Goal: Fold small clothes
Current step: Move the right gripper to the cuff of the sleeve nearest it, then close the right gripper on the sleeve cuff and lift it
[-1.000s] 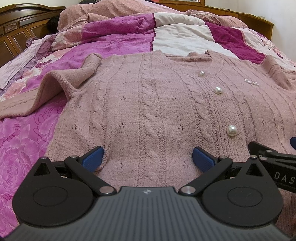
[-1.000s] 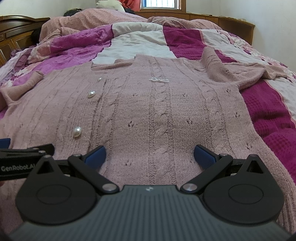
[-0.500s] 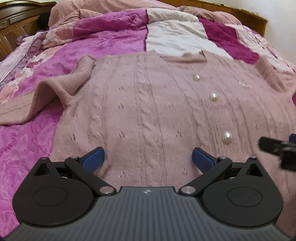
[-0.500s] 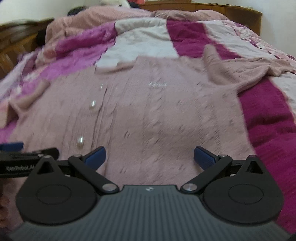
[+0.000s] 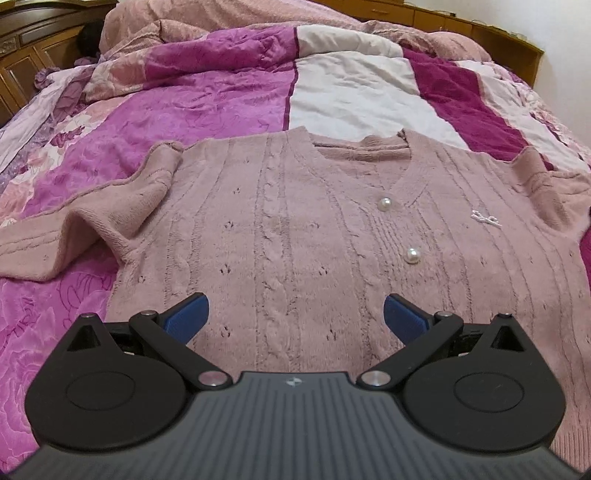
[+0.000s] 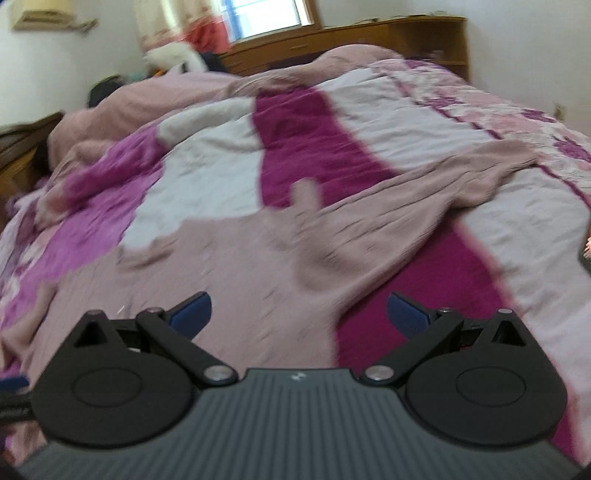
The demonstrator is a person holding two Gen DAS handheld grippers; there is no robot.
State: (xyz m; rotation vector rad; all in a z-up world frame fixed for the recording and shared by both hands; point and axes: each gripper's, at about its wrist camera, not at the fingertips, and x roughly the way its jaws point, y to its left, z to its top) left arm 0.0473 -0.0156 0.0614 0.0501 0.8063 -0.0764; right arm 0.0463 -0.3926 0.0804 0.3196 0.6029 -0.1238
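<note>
Lying flat mid-frame on the patchwork quilt (image 5: 229, 96), pink cardigan (image 5: 295, 229) has nothing blocking it; left hand-held gripper (image 5: 293, 317) and right hand-held gripper (image 6: 299, 314) hover low, both spread wide, empty.

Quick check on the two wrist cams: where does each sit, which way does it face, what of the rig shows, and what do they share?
Left wrist: sits on the open left gripper, low over the pink cable-knit cardigan, facing up its front to the neckline and pearl buttons; blue fingers show.
Right wrist: sits on the open right gripper, blurred, facing across the cardigan's sleeve toward the window; its own fingers show.
Shared: the cardigan and the magenta-and-white patchwork quilt.
</note>
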